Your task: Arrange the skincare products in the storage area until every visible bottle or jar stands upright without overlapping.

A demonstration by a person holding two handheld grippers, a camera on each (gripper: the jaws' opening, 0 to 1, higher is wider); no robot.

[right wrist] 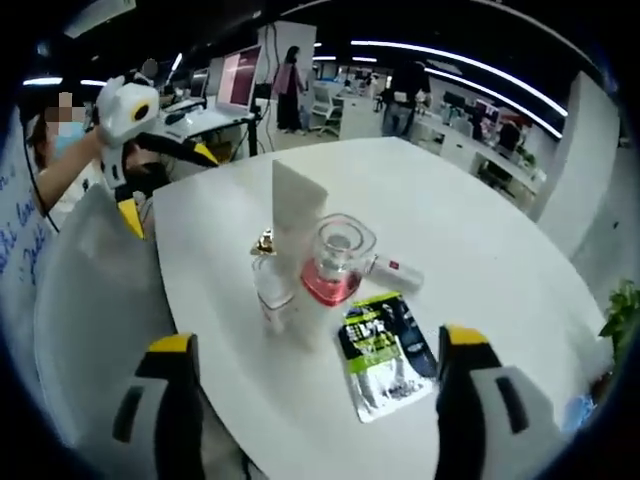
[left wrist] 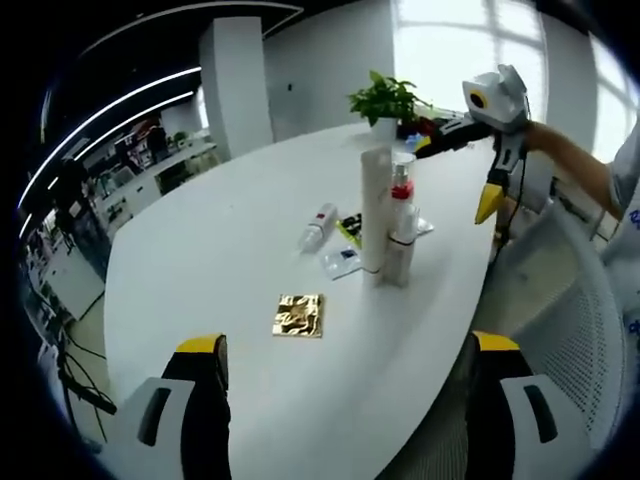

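Uprighting looks next: both the left tool (left wrist: 345, 375) and right tool (right wrist: 315, 385) hover open and empty, 3 containers stand clustered mid white oval worktop (left wrist: 200, 290), while the small clear red-capped bottle (left wrist: 317, 227) lies flat beside them, needing a grasp.

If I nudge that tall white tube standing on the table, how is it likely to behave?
The tall white tube looks narrow for its height, so a push near the top would probably tip it. It stands close against the clear bottle with the red band, so it may knock that over too. Its smooth surface could slip in a tool's grip.
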